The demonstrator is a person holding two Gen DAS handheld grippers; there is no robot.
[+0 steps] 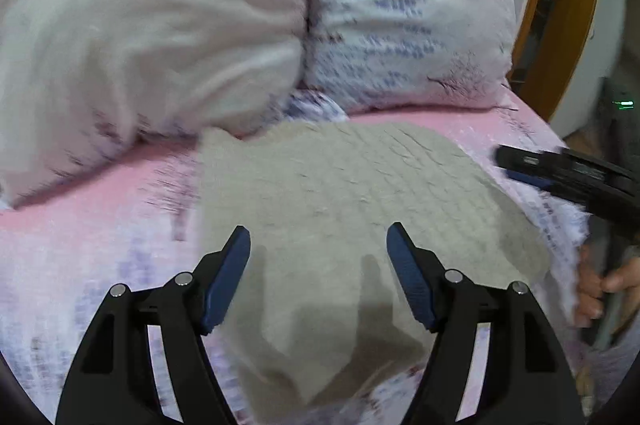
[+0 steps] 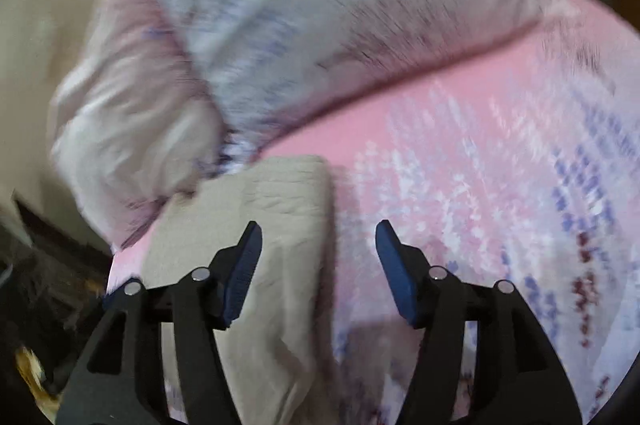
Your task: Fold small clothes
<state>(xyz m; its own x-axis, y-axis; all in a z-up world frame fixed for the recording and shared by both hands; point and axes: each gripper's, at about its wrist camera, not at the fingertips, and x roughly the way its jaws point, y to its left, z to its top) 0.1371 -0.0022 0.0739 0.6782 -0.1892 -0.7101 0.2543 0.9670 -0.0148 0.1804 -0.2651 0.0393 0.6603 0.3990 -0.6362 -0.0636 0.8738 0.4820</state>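
Observation:
A small beige-grey garment point(image 1: 340, 209) lies folded and flat on the pink flowered bedsheet point(image 1: 92, 245). My left gripper point(image 1: 318, 237) is open and empty, hovering over the garment's near part. In the left wrist view the right gripper point(image 1: 560, 171) shows at the right edge, beside the garment, held by a hand point(image 1: 604, 285). In the right wrist view the garment point(image 2: 264, 225) lies at lower left. My right gripper point(image 2: 318, 233) is open and empty, its left finger over the garment's right edge and its right finger over the sheet point(image 2: 480, 185).
Two large pillows point(image 1: 160, 25) point(image 1: 400, 17) lie at the head of the bed just behind the garment. A wooden headboard point(image 1: 560, 25) stands at the far right. The bed's edge point(image 2: 120, 257) drops to a dark floor at the right wrist view's left.

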